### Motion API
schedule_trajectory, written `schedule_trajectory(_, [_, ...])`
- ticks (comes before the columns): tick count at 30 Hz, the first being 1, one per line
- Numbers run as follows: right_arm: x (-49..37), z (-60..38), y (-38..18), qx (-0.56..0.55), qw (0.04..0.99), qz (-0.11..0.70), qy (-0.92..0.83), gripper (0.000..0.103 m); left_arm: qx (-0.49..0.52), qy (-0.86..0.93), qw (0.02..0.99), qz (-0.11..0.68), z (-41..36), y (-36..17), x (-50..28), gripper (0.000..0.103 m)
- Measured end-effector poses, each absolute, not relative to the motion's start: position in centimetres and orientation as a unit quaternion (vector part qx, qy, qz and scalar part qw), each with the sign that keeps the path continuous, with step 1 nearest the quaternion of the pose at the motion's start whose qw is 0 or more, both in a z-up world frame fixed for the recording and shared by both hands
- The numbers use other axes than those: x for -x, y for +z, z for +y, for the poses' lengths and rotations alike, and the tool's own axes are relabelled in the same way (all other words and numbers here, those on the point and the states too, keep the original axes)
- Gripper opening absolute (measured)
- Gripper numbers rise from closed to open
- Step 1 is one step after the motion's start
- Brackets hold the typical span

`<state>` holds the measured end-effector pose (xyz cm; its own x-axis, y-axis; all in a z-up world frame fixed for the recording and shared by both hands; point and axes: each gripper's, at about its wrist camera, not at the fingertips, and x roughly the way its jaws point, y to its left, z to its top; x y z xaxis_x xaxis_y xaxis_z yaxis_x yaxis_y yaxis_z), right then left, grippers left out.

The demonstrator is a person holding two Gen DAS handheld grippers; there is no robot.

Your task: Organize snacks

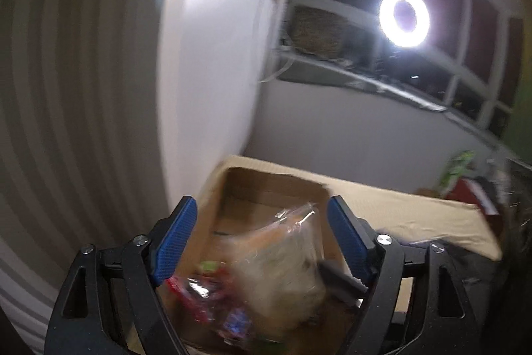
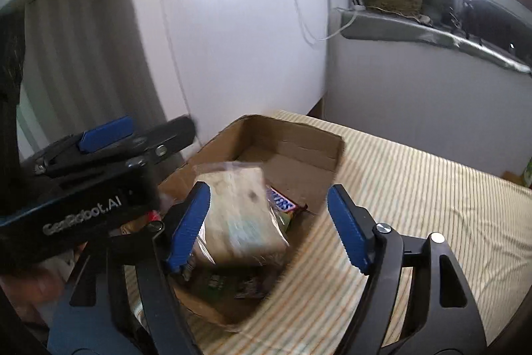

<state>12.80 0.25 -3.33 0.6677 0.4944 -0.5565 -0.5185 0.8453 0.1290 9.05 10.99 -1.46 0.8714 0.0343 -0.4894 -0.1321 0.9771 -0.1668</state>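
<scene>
1. While both sets of jaws stand wide open and hold nothing, the left gripper hangs directly over the clear bag of bread, which shows between its blue pads.
2. From the right gripper, the same bag lies ahead and to the left, just beside its left pad; the right pad sits out over the striped cloth.
3. By my judgement the left gripper is the nearer and better centred one for any regrasp.
4. That bag rests tilted inside the cardboard box, on top of other snacks, its long axis running near-to-far, with the crimped plastic end pointing to the far wall of the box.
5. Beside it on the right lies a Snickers bar, its length angled from far-left to near-right.
6. Motion blur hides finer contact detail.
</scene>
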Motion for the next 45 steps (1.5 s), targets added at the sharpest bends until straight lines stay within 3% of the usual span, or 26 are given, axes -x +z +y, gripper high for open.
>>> schedule_trajectory(4, [-12.1,-0.5,-2.6,0.026,0.921,0.284,0.266,0.079,0.080,0.065,0.960,0.259,11.4,-2.2,-8.9,0.083])
schedule_trajectory(14, [-8.1,-0.8,0.1,0.045,0.938,0.237,0.249,0.102,0.070,0.067,0.969,0.227,11.1,-0.3,-5.4,0.083])
schedule_trajectory(27, [-4.4,-5.0,-0.6,0.040,0.948,0.235,0.212,0.103,0.049,0.074,0.973,0.213,9.1,0.5,-2.3,0.083])
schedule_trajectory(39, [0.3,-21.0,-2.7,-0.023,0.968,0.238,0.076,0.103,-0.012,-0.029,0.975,0.220,-3.9,-1.5,-1.3,0.085])
schedule_trajectory(42, [1.6,-23.0,-1.9,-0.029,0.972,0.225,0.055,0.103,-0.024,-0.051,0.973,0.225,-6.4,-1.7,-0.7,0.101])
schedule_trajectory(45, [2.7,-23.6,-0.5,-0.032,0.977,0.208,0.042,0.103,-0.027,-0.067,0.974,0.217,-7.5,-1.3,0.2,0.103])
